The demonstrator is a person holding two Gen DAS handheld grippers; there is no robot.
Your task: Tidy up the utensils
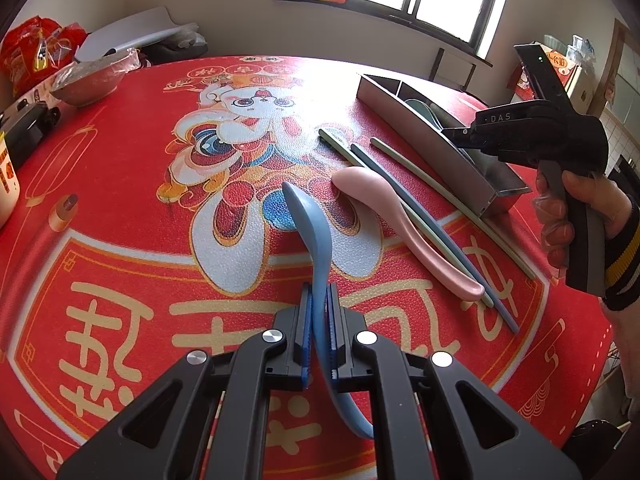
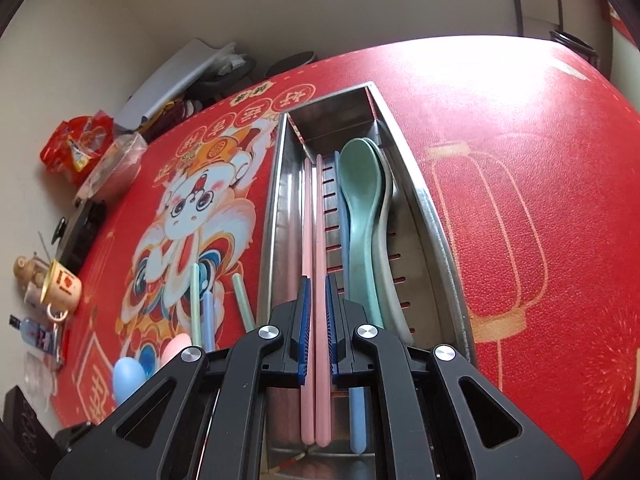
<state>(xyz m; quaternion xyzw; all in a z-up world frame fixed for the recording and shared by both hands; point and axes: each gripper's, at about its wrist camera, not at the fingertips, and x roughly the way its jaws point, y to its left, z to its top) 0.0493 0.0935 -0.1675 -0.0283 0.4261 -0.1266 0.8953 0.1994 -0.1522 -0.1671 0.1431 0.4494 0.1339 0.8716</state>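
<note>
Blue plastic soup spoon (image 1: 316,248) sits clamped by its handle in the left gripper (image 1: 319,324), jaws nearly closed on it, bowl pointing away, held left of the long stainless steel utensil tray (image 1: 424,136). Between spoon and tray, on the red printed tablecloth (image 1: 120,200), lie a pink plastic spoon (image 1: 384,208) and a few green and blue chopsticks (image 1: 400,184). Over the tray hovers the right gripper (image 2: 316,320), jaws a narrow gap apart around a pair of pink chopsticks (image 2: 314,240) lying inside; whether the pads press them, I cannot tell. Right of these in the tray rest a blue chopstick (image 2: 344,224) and nested green and white spoons (image 2: 366,200).

To do this step well, likely lower the blue spoon onto the nested spoons, bowl aligned with theirs, once the right gripper clears the tray.
</note>
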